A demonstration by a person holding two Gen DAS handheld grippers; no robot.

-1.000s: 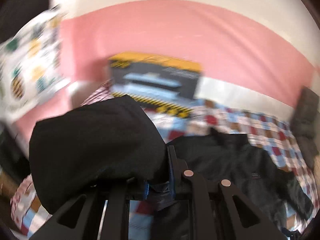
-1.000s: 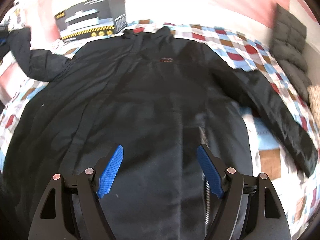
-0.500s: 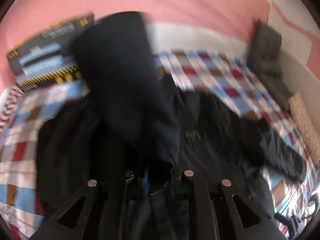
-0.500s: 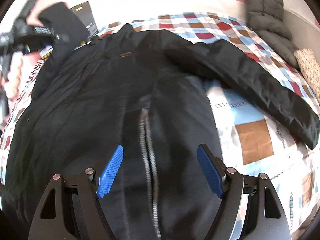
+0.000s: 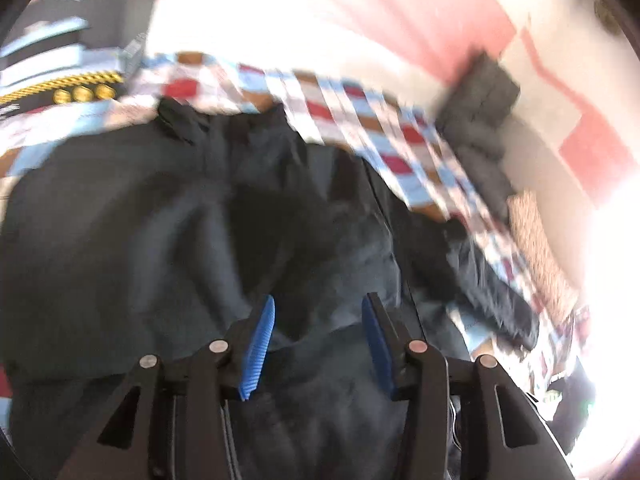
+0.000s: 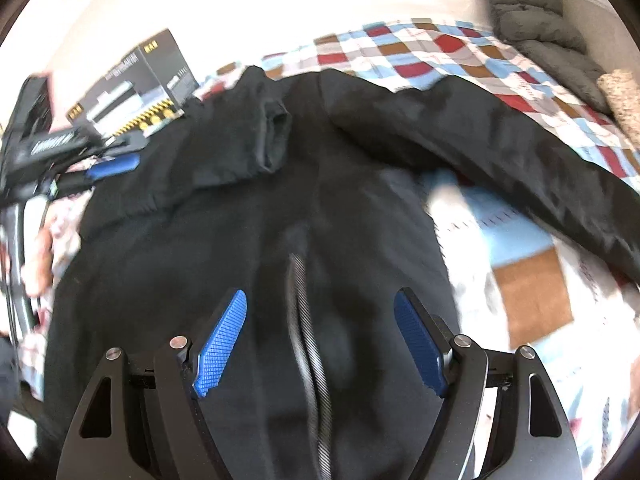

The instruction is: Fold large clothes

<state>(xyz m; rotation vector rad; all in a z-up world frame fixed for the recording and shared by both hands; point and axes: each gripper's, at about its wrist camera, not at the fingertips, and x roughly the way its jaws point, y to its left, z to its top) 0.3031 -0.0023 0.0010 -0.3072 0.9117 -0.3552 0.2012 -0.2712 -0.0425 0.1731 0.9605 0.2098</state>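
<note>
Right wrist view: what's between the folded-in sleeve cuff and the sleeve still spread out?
The black jacket's chest, with the zipper running down it; no other object. The cuff lies on it, opposite the spread sleeve.

I see bare checked bedspread (image 6: 524,300) right of the jacket (image 6: 240,240), free to pass; box (image 6: 136,84) and grey cushions (image 6: 540,20) block the far edge.

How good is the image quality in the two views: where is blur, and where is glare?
Left wrist view: motion blur smears the checkered bedspread and black jacket; glare washes out the right edge. Right wrist view: sharper on the open right gripper, with the wall overexposed at the top and the left gripper blurred.
</note>
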